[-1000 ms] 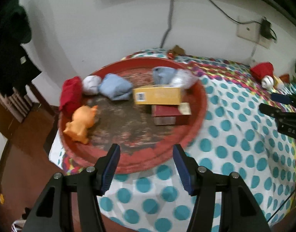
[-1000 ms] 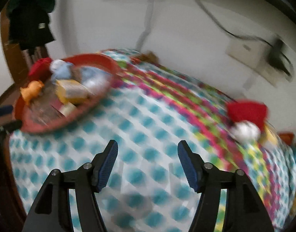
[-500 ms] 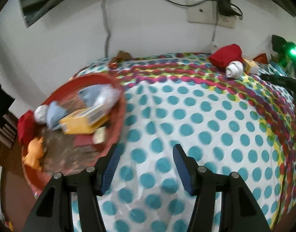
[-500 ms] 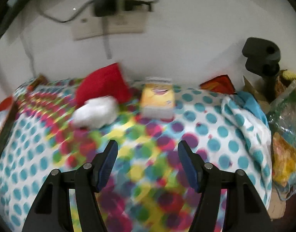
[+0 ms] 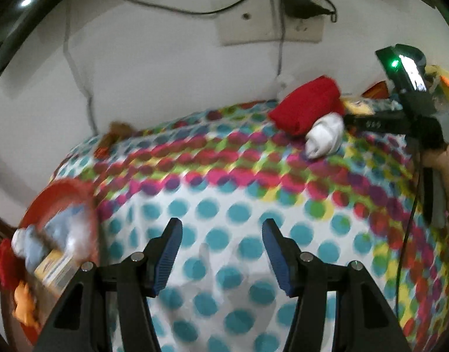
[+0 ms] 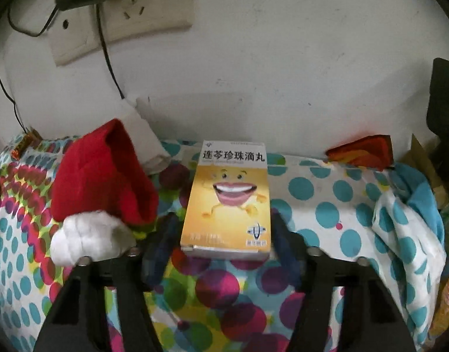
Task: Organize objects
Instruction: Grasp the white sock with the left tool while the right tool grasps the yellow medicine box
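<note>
- The right gripper (image 6: 221,234) is spread wide, its blurred blue fingers (image 6: 158,252) flanking the near end of a yellow box (image 6: 227,202); whether the pads touch the box cannot be told from the blur, and it is not clamped.
- The box lies flat on the dotted cloth (image 6: 318,205), printed face up, with Chinese lettering along its far end and a smiling cartoon mouth below; its far end is close to the wall.
- Just left of the box sits a red sock (image 6: 104,176), with a white sock (image 6: 89,239) against its near side, close to the left finger.
- A folded white paper (image 6: 145,143) leans between the red sock and the wall.
- Right of the box, well apart, an orange-red packet (image 6: 362,152) rests by the wall.
- A wall socket (image 6: 122,20) with a black plug and cord is above.
- The left gripper (image 5: 221,246) hangs over bare cloth (image 5: 224,193), fingers apart and holding nothing.
- From the left wrist view, a red tray (image 5: 60,187) sits at the left edge of the cloth, blurred, holding a yellow box, bluish and white bundles and an orange toy (image 5: 23,299).
- The same view shows the red sock (image 5: 306,107) and white sock (image 5: 325,136) far across the cloth, beside the right gripper's black frame.
</note>
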Available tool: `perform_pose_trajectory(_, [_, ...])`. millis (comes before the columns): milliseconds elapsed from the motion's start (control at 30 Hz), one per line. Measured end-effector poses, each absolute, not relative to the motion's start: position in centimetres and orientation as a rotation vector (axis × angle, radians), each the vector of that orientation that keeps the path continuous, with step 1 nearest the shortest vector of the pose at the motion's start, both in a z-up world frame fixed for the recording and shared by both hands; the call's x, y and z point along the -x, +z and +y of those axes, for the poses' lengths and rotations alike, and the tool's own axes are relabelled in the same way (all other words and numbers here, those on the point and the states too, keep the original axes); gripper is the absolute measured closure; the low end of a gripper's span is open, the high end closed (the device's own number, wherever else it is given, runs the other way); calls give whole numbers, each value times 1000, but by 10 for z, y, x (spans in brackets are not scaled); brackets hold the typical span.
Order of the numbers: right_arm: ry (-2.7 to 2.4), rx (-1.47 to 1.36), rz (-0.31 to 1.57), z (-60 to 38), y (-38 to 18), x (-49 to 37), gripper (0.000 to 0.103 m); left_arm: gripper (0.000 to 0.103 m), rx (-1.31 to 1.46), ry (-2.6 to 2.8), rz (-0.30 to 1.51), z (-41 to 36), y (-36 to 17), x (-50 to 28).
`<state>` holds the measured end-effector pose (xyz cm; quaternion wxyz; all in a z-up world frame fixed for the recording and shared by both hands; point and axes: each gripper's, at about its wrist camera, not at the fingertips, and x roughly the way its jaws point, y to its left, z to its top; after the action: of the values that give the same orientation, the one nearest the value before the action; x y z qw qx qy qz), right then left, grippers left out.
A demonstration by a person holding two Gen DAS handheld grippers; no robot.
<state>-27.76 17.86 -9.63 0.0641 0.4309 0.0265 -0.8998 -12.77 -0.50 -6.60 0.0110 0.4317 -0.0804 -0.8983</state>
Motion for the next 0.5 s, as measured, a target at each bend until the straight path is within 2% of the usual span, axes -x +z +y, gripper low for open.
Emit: perform_pose_trajectory(500, [-2691,-1308,61,171,-99,170,54,45,-1499,-2933,-302,64,-95,203])
